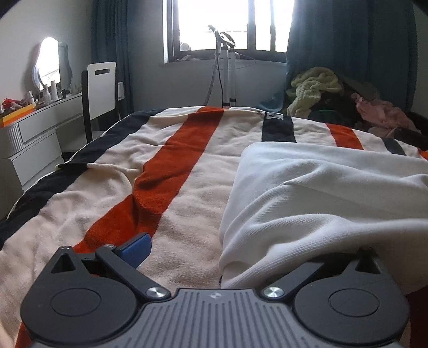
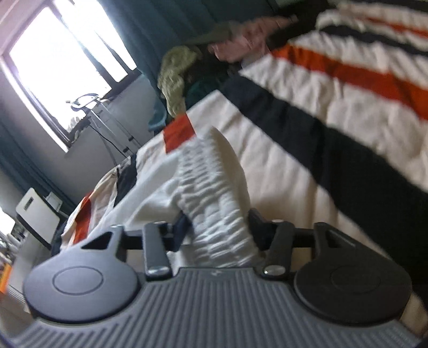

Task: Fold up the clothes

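- My left gripper (image 1: pixel 240 257): jaws spread wide. Blue left pad (image 1: pixel 136 249) shows at 7 o'clock in the left wrist view; the other finger is buried under the cloth at 5 o'clock. I can't see it pinching anything.
- White garment (image 1: pixel 321 203): fills the 3 to 5 o'clock part of the left view, lying rumpled on the striped blanket (image 1: pixel 171 166), with its near edge draped over the right side of the left gripper.
- My right gripper (image 2: pixel 216 230): jaws narrow, clamped on a ribbed band of the same white garment (image 2: pixel 211 198). The band rises out of the fingers toward 12 o'clock, with its tip standing above the bed.
- The right view is rolled over and motion-blurred, so fine detail there is unreliable.
- The blanket covers the bed in cream, orange and navy stripes; cloth sits directly on it.
- Pile of clothes (image 1: pixel 347 101) at 1 o'clock in the left view, past the far edge of the blanket: a pale yellow knit and something pink on top.
- Window (image 1: pixel 227 24) at 12 o'clock, blown out, with dark curtains on both sides.
- Garment steamer stand (image 1: pixel 224 67) is just below the window.
- White chair (image 1: pixel 101 88) and dresser (image 1: pixel 34 128) with bottles and a mirror at 10 o'clock.
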Tool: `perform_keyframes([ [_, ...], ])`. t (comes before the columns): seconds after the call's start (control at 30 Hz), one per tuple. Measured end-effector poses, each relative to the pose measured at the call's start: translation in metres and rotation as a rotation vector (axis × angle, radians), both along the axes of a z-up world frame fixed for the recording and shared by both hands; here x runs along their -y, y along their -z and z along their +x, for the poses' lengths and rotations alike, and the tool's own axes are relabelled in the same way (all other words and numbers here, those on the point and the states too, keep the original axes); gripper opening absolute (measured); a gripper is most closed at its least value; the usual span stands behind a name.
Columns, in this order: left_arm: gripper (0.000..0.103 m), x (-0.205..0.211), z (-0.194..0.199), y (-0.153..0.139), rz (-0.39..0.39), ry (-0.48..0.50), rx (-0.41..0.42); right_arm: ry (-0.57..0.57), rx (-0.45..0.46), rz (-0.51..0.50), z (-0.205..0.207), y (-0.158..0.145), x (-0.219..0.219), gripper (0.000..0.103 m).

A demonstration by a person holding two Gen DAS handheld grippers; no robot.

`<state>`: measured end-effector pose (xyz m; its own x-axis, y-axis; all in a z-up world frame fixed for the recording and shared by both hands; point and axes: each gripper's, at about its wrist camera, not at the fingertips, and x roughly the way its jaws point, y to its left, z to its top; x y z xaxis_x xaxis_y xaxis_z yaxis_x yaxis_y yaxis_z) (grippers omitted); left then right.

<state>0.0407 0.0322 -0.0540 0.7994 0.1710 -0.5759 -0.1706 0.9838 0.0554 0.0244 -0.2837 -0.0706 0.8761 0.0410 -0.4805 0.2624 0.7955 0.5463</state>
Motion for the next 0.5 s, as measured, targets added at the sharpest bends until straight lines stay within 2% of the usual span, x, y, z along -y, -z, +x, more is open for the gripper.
perform_keyframes([
  [0.13,0.103,0.0,0.001,0.001,0.007,-0.001,0.004,-0.045,0.148,-0.035,0.008,-0.024,-0.008,0.025],
  [0.33,0.103,0.001,-0.001,0.0,0.005,0.006,0.021,-0.203,0.433,-0.076,0.04,-0.077,-0.017,0.023],
  [0.4,0.103,0.003,-0.002,-0.001,0.008,0.014,0.035,-0.235,0.478,-0.059,0.05,-0.086,-0.013,0.023],
  [0.5,0.103,0.006,-0.002,-0.001,0.032,0.012,0.045,-0.234,0.491,-0.096,0.059,-0.089,-0.004,0.024],
])
